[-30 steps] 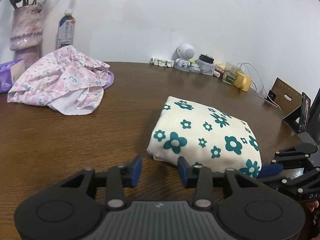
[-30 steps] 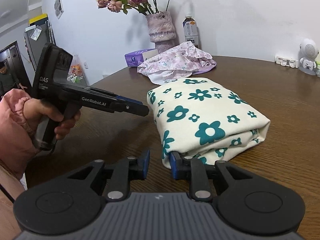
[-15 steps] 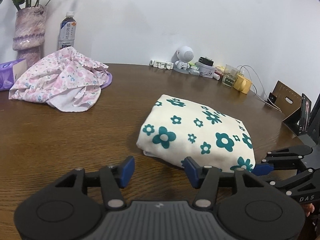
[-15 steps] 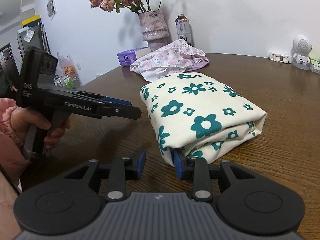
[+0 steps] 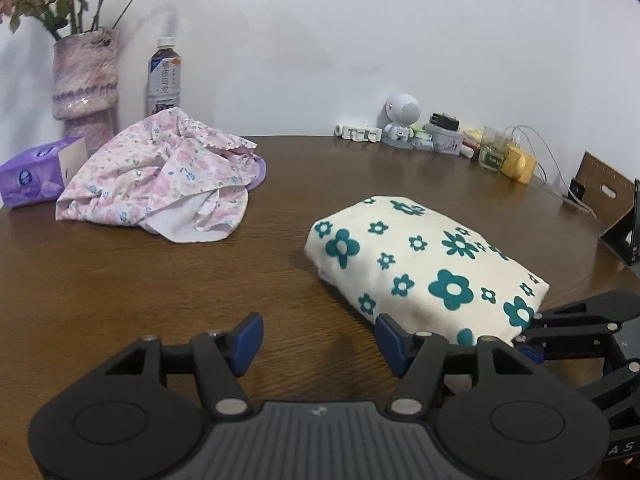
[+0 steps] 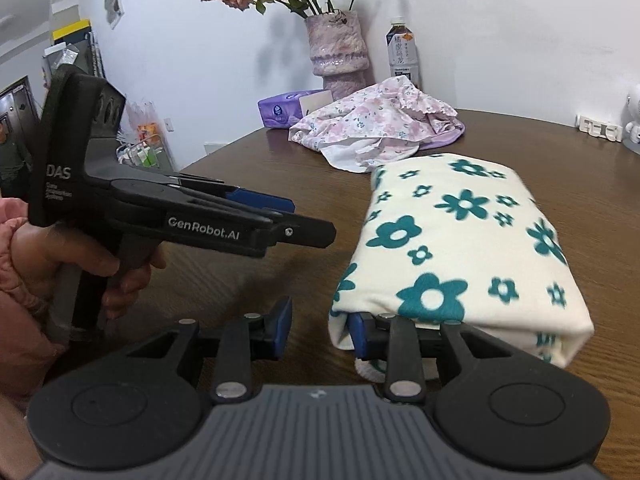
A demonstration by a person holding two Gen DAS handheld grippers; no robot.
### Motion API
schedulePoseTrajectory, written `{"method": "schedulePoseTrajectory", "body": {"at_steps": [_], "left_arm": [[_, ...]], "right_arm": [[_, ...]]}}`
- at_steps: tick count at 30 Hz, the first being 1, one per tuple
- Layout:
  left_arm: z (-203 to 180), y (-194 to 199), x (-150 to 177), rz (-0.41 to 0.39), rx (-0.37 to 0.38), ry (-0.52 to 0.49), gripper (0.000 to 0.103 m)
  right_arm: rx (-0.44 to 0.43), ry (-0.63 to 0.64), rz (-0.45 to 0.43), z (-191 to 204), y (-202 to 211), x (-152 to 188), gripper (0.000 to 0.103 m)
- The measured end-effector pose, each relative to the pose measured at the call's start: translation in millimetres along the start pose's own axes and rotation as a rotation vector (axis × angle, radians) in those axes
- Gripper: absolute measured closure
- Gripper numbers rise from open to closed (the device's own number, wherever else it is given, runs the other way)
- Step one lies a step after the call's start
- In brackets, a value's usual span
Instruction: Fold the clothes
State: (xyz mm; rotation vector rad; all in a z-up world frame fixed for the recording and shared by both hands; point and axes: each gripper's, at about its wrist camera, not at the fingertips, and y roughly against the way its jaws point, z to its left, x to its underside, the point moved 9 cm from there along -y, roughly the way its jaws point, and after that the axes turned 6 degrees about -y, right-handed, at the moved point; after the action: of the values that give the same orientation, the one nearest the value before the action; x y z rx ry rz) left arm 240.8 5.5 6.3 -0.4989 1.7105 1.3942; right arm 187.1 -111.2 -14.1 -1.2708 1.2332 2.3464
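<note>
Tissue pack point(image 5: 32, 178): a purple pack is seen at the far left of the brown wooden table point(image 5: 120, 280), beside the vase.
Vase point(image 5: 86, 80): a mottled pink-and-lilac vase of dried roses is stood against the white wall.
Bottle point(image 5: 163, 80): a capped drink bottle is placed just right of the vase, behind the loose clothing.
Pink garment point(image 5: 160, 180): a pink floral piece is left crumpled in a heap on the table's left half, well apart from the folded one.
Left gripper point(image 5: 318, 340): held low over bare wood in front of the folded garment; its blue-padded jaws are spread wide and nothing is gripped. In the right wrist view the tool point(image 6: 308, 228) is seen side-on, held in a hand point(image 6: 80, 264) with a pink sleeve.
Folded garment point(image 5: 428, 268): a cream cloth printed with teal flowers is laid as a thick rectangular bundle on the table, right of centre.
Right gripper point(image 6: 320, 328): its jaws are spread; the right finger point(image 6: 362, 338) is tucked under the near corner of the folded bundle point(image 6: 460, 248), which is lifted there, while the left finger is left clear of the cloth.
Back edge: a small white robot figure point(image 5: 402, 124), jars and a yellow item are lined along the wall at the right.
</note>
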Motion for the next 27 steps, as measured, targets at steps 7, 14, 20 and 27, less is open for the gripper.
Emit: {"method": "schedulePoseTrajectory", "body": {"at_steps": [7, 14, 20, 27], "left_arm": [[10, -6, -5, 0.011, 0.030, -0.048, 0.042], [4, -11, -2, 0.019, 0.057, -0.057, 0.041], [-10, 0, 3, 0.011, 0.076, -0.087, 0.037], [-33, 18, 11, -0.004, 0.117, -0.112, 0.036]], "right_arm": [[0.059, -0.012, -0.003, 11, -19, -11, 0.072], [0.090, -0.030, -0.013, 5, -3, -3, 0.070], [0.163, -0.071, -0.016, -16, 24, 12, 0.069], [0.261, -0.124, -0.033, -42, 48, 19, 0.069]]}}
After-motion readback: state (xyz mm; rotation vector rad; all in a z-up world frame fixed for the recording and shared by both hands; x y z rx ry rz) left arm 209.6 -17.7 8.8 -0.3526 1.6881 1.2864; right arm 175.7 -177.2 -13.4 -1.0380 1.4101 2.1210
